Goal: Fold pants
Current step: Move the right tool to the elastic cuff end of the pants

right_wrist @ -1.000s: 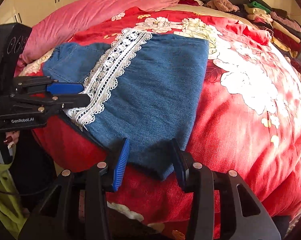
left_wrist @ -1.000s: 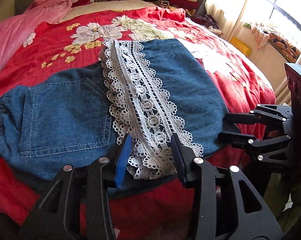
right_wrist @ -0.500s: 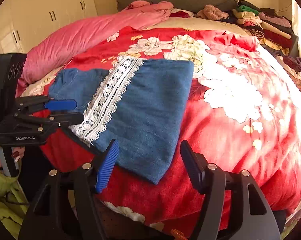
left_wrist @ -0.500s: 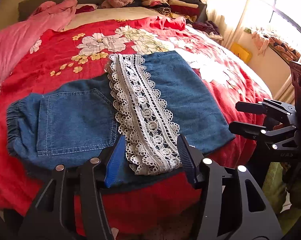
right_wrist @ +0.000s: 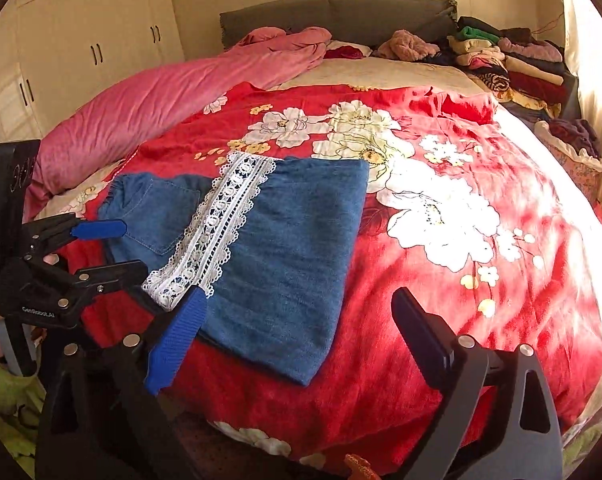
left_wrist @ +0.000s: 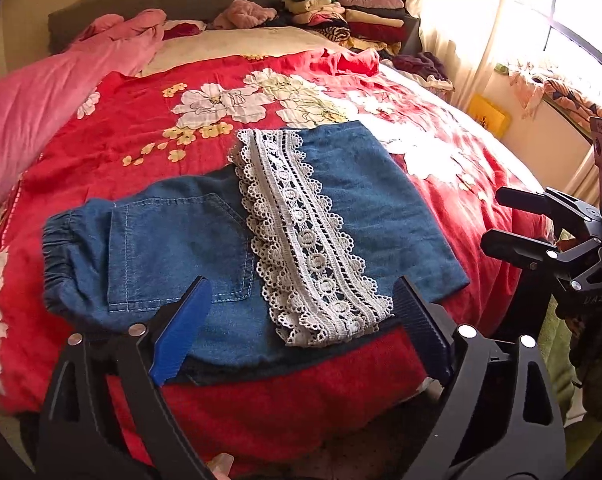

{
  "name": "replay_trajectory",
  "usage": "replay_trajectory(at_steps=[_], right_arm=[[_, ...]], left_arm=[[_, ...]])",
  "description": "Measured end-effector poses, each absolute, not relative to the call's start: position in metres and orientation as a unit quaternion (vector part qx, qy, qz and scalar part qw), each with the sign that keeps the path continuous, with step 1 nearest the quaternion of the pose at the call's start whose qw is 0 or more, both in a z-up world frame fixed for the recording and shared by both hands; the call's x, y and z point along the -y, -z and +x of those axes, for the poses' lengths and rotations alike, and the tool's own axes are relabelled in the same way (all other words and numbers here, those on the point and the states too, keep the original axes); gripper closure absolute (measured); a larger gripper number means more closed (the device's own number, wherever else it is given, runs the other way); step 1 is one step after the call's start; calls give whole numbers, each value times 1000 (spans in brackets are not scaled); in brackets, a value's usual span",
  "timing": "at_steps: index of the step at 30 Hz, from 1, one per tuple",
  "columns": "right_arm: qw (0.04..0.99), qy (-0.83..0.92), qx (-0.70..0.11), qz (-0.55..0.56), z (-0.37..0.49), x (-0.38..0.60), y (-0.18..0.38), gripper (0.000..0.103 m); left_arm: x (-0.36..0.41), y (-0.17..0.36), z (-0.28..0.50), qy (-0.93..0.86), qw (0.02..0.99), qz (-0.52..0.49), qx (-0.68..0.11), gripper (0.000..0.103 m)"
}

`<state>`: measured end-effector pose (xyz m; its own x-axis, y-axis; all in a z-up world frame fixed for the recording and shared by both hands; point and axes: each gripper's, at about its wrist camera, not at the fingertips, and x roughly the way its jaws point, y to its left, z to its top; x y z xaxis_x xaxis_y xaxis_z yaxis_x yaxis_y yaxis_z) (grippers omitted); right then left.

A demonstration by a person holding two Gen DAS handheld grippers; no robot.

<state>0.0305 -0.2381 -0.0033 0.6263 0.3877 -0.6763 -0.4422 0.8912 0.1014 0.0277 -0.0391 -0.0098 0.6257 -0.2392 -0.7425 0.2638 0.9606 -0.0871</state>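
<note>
Folded blue denim pants (left_wrist: 205,248) with white lace trim (left_wrist: 305,240) are laid flat on the red floral bed cover (left_wrist: 133,128), just ahead of both grippers. Left gripper (left_wrist: 301,320) and right gripper (right_wrist: 297,320) jaws have just been opening; both are spread wide, nothing gripped.

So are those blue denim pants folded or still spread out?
Folded: the pants lie as a compact block on the bedspread, the lace hem doubled over beside the back pocket.

Left gripper (left_wrist: 301,344) frame: black angular arms with triangular cut-outs, silver round screw heads
Left gripper fingers (left_wrist: 179,340): one blue ribbed pad, one dark ribbed pad
Right gripper (right_wrist: 297,336): same black build, silver screws
Marking: white "GenRobot.AI" lettering on left gripper's side
Clothing (right_wrist: 5,392): light green fabric
</note>
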Motion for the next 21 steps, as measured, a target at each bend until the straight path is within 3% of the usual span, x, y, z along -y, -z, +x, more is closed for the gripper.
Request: replay_trajectory(at_steps=[4, 21], right_arm=[[904, -225, -361, -35, 32, 237, -3, 7], [873, -333, -350, -74, 68, 144, -48, 7]], left_arm=[[36, 7, 25, 132, 905, 15, -405, 11], [-50, 11, 8, 53, 911, -63, -405, 10]])
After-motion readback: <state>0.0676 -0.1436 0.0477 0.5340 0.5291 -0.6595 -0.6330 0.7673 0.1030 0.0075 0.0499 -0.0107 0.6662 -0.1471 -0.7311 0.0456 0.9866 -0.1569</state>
